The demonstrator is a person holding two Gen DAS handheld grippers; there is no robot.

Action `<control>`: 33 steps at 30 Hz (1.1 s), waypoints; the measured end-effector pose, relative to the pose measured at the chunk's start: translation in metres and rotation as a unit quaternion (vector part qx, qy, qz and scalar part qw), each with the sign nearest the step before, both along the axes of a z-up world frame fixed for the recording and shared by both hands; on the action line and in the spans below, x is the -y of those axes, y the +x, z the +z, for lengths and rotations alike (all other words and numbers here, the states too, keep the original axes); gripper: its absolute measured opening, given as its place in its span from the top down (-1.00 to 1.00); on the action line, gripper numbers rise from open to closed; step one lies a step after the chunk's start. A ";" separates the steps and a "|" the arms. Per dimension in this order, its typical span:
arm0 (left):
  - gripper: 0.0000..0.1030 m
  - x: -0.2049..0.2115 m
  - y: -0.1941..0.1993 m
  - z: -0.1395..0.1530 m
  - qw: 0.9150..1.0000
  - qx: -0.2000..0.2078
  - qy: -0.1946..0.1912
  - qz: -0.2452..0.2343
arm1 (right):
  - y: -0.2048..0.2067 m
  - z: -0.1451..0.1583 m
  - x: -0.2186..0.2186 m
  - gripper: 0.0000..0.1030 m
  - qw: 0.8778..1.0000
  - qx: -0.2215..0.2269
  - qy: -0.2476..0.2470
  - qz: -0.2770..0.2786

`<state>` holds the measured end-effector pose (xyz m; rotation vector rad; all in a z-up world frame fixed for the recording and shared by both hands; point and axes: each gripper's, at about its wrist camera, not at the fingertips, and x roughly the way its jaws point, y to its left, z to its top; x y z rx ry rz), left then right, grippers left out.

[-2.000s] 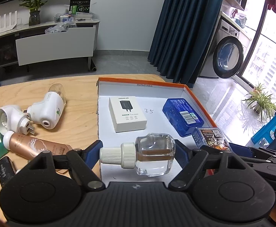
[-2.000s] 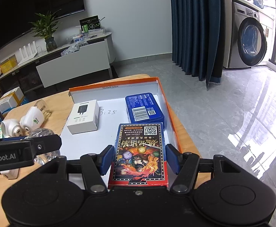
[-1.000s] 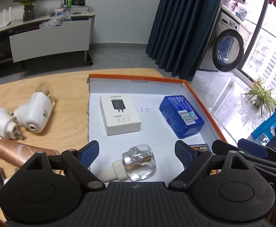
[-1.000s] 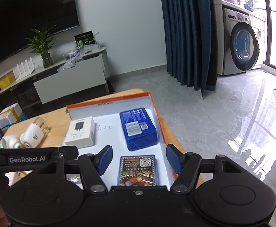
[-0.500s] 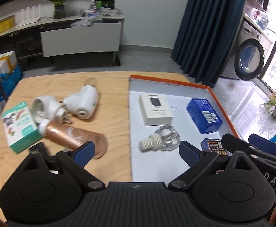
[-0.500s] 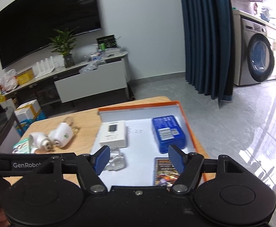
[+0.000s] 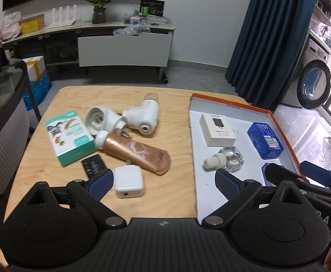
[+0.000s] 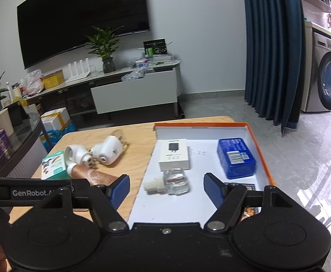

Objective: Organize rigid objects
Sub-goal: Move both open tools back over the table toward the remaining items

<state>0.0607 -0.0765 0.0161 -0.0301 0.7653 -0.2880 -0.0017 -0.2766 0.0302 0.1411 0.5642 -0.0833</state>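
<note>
An orange-rimmed white box tray (image 7: pixel 213 198) (image 8: pixel 188 206) lies on the right of the wooden table. In it are a white charger box (image 7: pixel 217 129) (image 8: pixel 174 154), a blue box (image 7: pixel 265 143) (image 8: pixel 236 157), a clear glass bottle (image 7: pixel 225 162) (image 8: pixel 171 182) and a card pack (image 8: pixel 250 209), partly hidden. Left of the tray lie two white plug-in devices (image 7: pixel 124 119), a green box (image 7: pixel 69 137), a copper tube (image 7: pixel 135 151), a black remote (image 7: pixel 94 165) and a white charger cube (image 7: pixel 128 181). My left gripper (image 7: pixel 163 183) is open and empty above the table's front. My right gripper (image 8: pixel 166 191) is open and empty above the tray's front.
The right gripper's arm (image 7: pixel 301 185) crosses the lower right of the left wrist view. The left gripper's arm (image 8: pixel 29 191) crosses the lower left of the right wrist view. A TV bench (image 8: pixel 133 93), a glass side table (image 7: pixel 0 95) and a washing machine (image 8: pixel 328 81) stand beyond the table.
My left gripper let go of the glass bottle in the tray and drew back to the left. My right gripper let go of the card pack in the tray and drew back.
</note>
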 end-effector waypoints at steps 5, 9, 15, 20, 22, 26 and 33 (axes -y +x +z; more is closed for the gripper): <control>-0.92 -0.015 -0.006 -0.002 1.000 -0.001 -0.001 0.013 | -0.001 -0.001 -0.014 -0.66 1.000 -0.004 -0.004 0.018; -0.92 -0.027 -0.011 -0.005 1.000 -0.004 -0.003 0.024 | -0.001 -0.004 -0.025 -0.67 0.999 -0.009 -0.002 0.032; -0.92 -0.044 -0.016 -0.008 0.999 -0.007 -0.004 0.039 | 0.000 -0.007 -0.042 -0.67 0.999 -0.014 -0.006 0.052; -0.92 -0.053 -0.018 -0.009 0.999 -0.007 -0.004 0.048 | 0.001 -0.008 -0.050 -0.67 0.998 -0.017 -0.006 0.063; -0.92 -0.056 -0.018 -0.010 0.999 -0.007 -0.004 0.050 | 0.001 -0.008 -0.052 -0.67 0.998 -0.018 -0.004 0.066; -0.92 -0.062 -0.019 -0.011 0.998 -0.009 -0.006 0.056 | 0.003 -0.009 -0.057 -0.67 0.997 -0.020 -0.006 0.073; -0.92 -0.070 -0.018 -0.014 0.998 -0.013 -0.006 0.064 | 0.005 -0.012 -0.065 -0.68 0.996 -0.024 -0.006 0.083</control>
